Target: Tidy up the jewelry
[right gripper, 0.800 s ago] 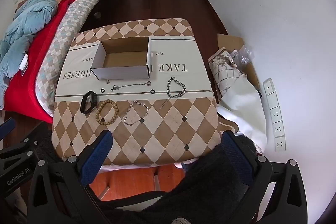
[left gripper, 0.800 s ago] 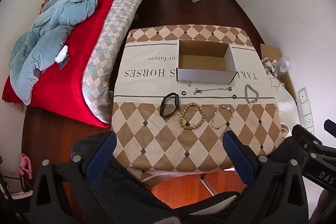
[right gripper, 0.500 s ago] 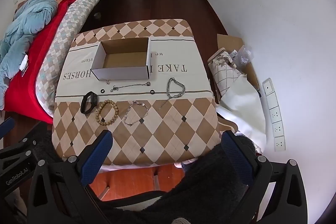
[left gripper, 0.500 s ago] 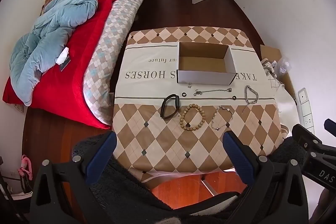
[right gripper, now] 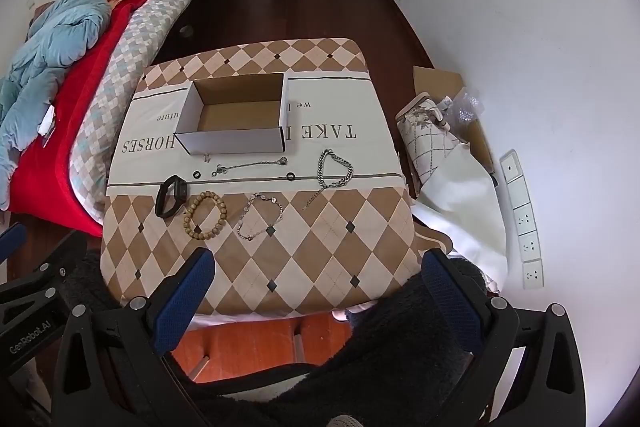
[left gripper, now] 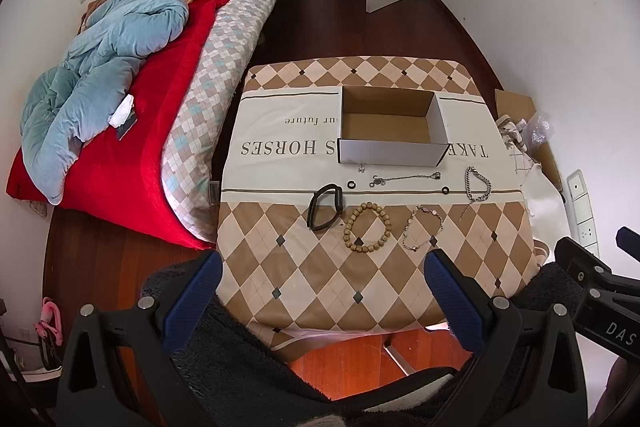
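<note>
Across the middle of the tabletop (left gripper: 304, 291), between its far and near edges, the jewelry lies spread on a diamond-patterned cloth: a black band (left gripper: 325, 206) toward the left edge, a wooden bead bracelet (left gripper: 368, 227) just beside it, a thin silver bracelet (left gripper: 423, 228) next along, and a heavier silver chain bracelet (left gripper: 477, 185) nearest the right edge. Just beyond them lie a fine chain (left gripper: 406, 177) and two small black rings (left gripper: 351, 184) (left gripper: 445, 190), well apart from each other. An open cardboard box (left gripper: 390, 154) stands behind the fine chain, toward the far edge, with nothing visible inside. The left hand-held gripper (left gripper: 320, 291) hangs above the near edge with its blue fingers spread wide and nothing between them; the right hand-held gripper (right gripper: 318, 287) hangs likewise near the near edge, fingers wide apart and holding nothing. A bed (left gripper: 132, 131) with a red blanket and blue quilt stands beside the left edge.
</note>
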Action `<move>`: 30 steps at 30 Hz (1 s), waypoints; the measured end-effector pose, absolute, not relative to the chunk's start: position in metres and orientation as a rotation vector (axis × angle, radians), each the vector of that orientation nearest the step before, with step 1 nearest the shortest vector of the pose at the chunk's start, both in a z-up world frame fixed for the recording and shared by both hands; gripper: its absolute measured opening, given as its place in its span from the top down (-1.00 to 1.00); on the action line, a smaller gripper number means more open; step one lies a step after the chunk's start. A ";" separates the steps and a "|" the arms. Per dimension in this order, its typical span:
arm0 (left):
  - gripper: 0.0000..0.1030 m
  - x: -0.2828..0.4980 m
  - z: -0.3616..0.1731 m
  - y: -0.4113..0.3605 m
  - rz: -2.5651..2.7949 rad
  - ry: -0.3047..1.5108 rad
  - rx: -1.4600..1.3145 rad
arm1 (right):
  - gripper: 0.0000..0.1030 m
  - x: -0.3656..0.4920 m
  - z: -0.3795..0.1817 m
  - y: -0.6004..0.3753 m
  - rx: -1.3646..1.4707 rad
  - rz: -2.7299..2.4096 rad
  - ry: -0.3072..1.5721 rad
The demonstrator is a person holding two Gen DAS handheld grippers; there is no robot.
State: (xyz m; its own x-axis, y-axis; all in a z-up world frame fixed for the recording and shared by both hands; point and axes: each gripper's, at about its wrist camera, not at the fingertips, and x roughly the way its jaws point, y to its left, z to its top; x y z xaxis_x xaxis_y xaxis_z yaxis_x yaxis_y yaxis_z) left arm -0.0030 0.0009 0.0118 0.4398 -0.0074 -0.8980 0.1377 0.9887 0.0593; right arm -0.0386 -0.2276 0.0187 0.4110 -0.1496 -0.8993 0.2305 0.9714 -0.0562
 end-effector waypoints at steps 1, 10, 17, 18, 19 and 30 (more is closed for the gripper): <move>-1.00 -0.003 0.012 0.001 -0.090 1.113 0.131 | -1.00 -0.039 0.019 -0.228 0.082 -0.239 1.124; -1.00 -0.004 0.013 0.000 -0.088 1.107 0.133 | -1.00 -0.040 0.023 -0.229 0.078 -0.238 1.120; -1.00 -0.004 0.014 -0.001 -0.088 1.107 0.134 | -1.00 -0.038 0.016 -0.228 0.081 -0.238 1.121; -1.00 -0.004 0.014 0.000 -0.088 1.106 0.134 | -1.00 -0.037 0.015 -0.228 0.082 -0.238 1.121; -1.00 -0.004 0.013 0.000 -0.088 1.105 0.133 | -1.00 -0.038 0.016 -0.228 0.081 -0.238 1.121; -1.00 -0.005 0.014 0.000 -0.088 1.103 0.132 | -1.00 -0.038 0.019 -0.229 0.083 -0.236 1.120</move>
